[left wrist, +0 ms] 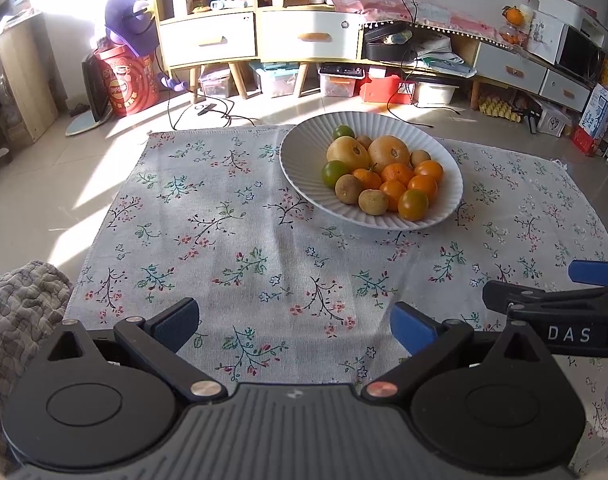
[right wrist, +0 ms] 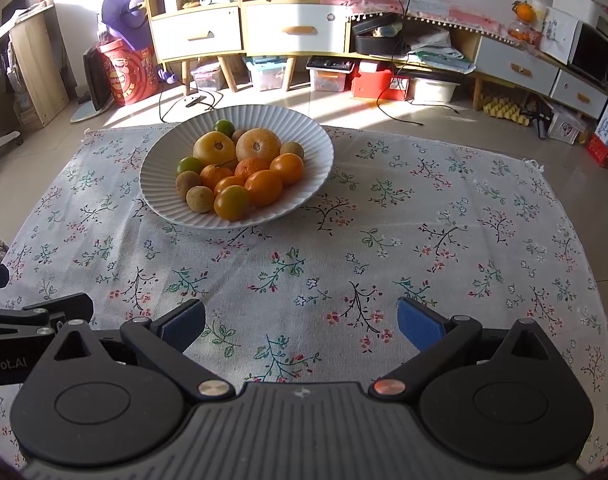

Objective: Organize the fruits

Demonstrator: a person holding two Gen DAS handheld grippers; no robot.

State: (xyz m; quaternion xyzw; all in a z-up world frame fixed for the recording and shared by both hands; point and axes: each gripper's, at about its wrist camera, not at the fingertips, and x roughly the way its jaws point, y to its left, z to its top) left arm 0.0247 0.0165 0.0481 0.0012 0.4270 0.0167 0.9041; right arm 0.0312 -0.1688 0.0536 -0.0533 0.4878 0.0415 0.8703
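Fruit sits heaped in the white ribbed bowl (left wrist: 371, 168), above centre in both views, on the flowered cloth (left wrist: 223, 240). Left tool (left wrist: 293, 326) and right tool (right wrist: 299, 322) hang low in frame, both released and empty, well apart from the bowl. Judging by this, either sorting has not begun or everything is already gathered; any next move calls for a reach forward. Only the left view shows a quilted blanket (left wrist: 19, 312) at lower left.

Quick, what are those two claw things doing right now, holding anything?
Left gripper: open, holding nothing.
Right gripper: open, holding nothing.
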